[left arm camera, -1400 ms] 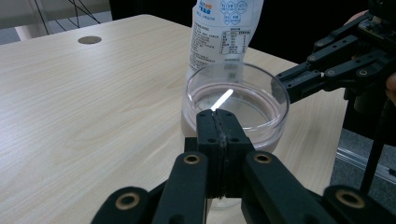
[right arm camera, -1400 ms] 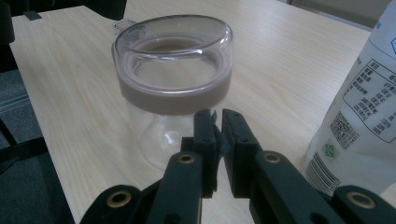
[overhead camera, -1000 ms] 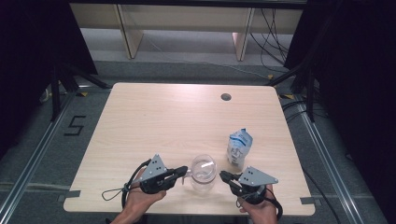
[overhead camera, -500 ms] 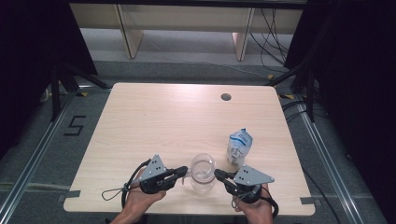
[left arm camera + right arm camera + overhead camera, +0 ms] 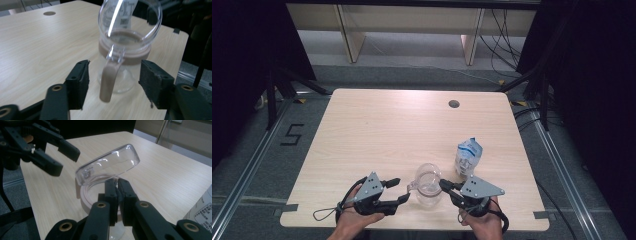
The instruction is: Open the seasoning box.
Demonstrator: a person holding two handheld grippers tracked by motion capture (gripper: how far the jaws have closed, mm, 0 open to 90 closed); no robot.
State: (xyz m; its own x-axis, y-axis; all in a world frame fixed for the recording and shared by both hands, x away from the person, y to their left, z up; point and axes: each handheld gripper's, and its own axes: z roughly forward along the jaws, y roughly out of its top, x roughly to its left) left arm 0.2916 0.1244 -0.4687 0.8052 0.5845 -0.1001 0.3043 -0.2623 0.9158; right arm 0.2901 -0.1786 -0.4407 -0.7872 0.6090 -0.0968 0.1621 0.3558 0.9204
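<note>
A clear jug (image 5: 428, 184) with a brown band and a brown handle (image 5: 108, 80) stands near the table's front edge. Its clear lid (image 5: 110, 165) is tilted up on one side. My left gripper (image 5: 402, 189) is open, one jaw on each side of the handle (image 5: 411, 188) without touching it. My right gripper (image 5: 116, 186) is shut on the lid's near edge at the jug's rim; in the high view this gripper (image 5: 444, 184) is at the jug's right side. In the left gripper view the jug (image 5: 125, 62) sits just past my open left gripper (image 5: 116, 80).
A white and blue pouch (image 5: 468, 156) stands upright just behind and to the right of the jug, close to my right hand. The wooden table (image 5: 402, 130) has a round cable hole (image 5: 454, 104) at the back right. Dark floor and cables lie beyond the table.
My right gripper has moved left, from beside the pouch up to the jug's rim. My left gripper has stayed at the handle.
</note>
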